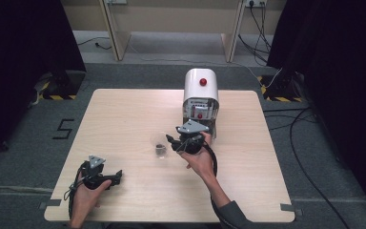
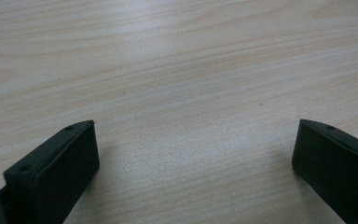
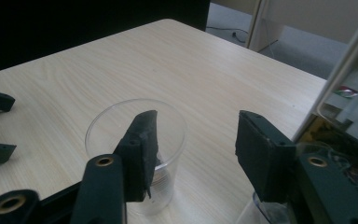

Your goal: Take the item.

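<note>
Right hand-held gripper (image 3: 193,140) half-wide, empty, one jaw hiding part of clear cup (image 3: 116,126).

A white machine (image 1: 200,98) with a rounded top and a red knob stands upright on the wooden table (image 1: 124,119), near the far edge and right of its middle. Its lower front is open, with red and grey parts inside. Grey carpet (image 1: 314,162) surrounds the table. Cables (image 1: 293,126) trail over the floor past the right edge. Yellow-and-black striped tape (image 1: 57,97) lies beyond the far left corner.
</note>
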The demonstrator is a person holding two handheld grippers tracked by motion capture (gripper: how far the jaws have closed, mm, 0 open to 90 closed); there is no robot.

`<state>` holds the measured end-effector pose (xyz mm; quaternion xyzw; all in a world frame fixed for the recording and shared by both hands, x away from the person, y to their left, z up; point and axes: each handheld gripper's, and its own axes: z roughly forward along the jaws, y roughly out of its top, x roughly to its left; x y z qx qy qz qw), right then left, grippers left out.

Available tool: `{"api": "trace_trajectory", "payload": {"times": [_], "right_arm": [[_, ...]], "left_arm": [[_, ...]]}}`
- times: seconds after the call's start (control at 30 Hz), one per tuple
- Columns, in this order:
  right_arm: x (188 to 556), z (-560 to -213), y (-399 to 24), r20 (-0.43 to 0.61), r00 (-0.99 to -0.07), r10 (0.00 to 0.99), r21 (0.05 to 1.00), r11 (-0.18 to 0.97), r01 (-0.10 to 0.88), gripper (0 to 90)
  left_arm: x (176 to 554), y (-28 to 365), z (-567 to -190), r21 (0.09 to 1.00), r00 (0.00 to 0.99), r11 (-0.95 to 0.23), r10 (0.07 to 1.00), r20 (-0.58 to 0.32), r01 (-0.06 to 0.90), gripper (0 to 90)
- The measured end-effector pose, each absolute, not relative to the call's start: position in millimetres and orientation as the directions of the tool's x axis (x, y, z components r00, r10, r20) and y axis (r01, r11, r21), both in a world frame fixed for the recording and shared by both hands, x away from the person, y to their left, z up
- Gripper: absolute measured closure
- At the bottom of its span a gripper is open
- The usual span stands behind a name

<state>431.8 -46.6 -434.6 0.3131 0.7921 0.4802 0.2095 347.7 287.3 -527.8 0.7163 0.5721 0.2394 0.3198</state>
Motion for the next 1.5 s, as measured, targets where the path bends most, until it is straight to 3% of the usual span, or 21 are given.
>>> {"api": "trace_trajectory", "payload": {"times": [0.37,1.5], "right_arm": [[426,-431,-72,-0.009,-0.679,0.734,0.896,0.308,0.321,39.7],[397,-446,-124,0.011,-0.632,0.775,0.905,0.261,0.336,35.7]], "left_arm": [[348,287,-528,0.732,0.231,-0.141,0.973,-0.023,0.666,0.0],[348,287,-528,0.732,0.230,-0.141,0.973,-0.022,0.666,0.0]]}}
